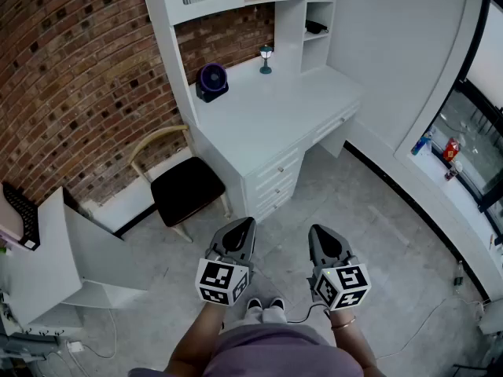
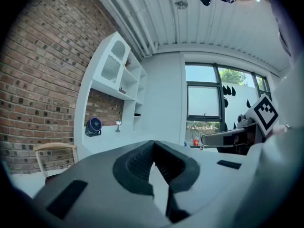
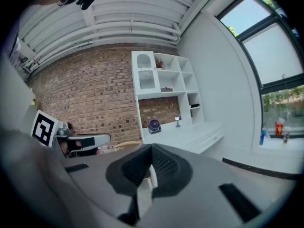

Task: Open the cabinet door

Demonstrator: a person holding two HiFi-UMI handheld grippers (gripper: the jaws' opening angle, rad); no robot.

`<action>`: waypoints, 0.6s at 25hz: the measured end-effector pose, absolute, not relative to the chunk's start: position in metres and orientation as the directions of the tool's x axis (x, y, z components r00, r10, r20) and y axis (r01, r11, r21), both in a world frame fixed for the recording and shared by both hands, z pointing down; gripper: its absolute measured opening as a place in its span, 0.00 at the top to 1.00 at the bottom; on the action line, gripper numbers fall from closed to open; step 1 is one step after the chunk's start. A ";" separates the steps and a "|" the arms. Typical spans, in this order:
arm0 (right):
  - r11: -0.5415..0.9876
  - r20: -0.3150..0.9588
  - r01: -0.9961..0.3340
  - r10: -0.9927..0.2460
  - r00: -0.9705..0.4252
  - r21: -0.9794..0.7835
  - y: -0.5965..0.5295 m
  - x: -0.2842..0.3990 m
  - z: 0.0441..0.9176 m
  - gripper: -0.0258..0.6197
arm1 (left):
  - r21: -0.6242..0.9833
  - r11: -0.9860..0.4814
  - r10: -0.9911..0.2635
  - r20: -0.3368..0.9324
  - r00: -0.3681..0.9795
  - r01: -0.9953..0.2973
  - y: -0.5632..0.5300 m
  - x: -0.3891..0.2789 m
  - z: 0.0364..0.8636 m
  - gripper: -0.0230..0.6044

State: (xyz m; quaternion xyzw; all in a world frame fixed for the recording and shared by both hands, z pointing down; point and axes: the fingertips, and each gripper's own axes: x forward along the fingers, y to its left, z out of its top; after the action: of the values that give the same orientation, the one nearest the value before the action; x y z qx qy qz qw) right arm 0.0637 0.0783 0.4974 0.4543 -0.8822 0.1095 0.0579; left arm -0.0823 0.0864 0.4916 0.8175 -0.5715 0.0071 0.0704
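A red-brick wall (image 1: 71, 77) runs along the left, and against it stands a white desk (image 1: 259, 124) with drawers (image 1: 275, 181), open shelves (image 1: 318, 23) above, and a purple fan (image 1: 212, 79) and a small lamp (image 1: 266, 57) on its top. A wooden chair (image 1: 186, 188) with a black seat stands just beside the desk on the pale grey floor (image 1: 393, 242). Daylight comes through dark-framed windows (image 2: 204, 99) next to a plain white wall (image 1: 393, 45), bottles (image 1: 450, 149) stand on the sill, and the ceiling (image 2: 190, 23) is white slats.
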 end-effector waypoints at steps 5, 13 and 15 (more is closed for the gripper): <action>0.577 0.220 -0.801 -0.770 -0.599 -0.159 0.083 0.063 0.503 0.96 | 0.147 -0.329 -0.935 0.089 0.344 -0.933 0.086 -0.080 0.493 0.96; 0.593 0.215 -0.789 -0.759 -0.615 -0.161 0.079 0.064 0.507 0.96 | 0.203 -0.302 -0.942 0.088 0.325 -0.931 0.081 -0.088 0.493 0.96; 0.590 0.216 -0.792 -0.762 -0.610 -0.154 0.076 0.066 0.507 0.96 | 0.200 -0.303 -0.942 0.085 0.325 -0.932 0.080 -0.086 0.492 0.96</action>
State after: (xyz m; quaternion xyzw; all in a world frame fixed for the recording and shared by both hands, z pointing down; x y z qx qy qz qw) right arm 0.0662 0.0762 0.5068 0.4369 -0.8894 0.1181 0.0637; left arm -0.0863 0.0802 0.4915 0.8068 -0.5806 -0.0241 0.1068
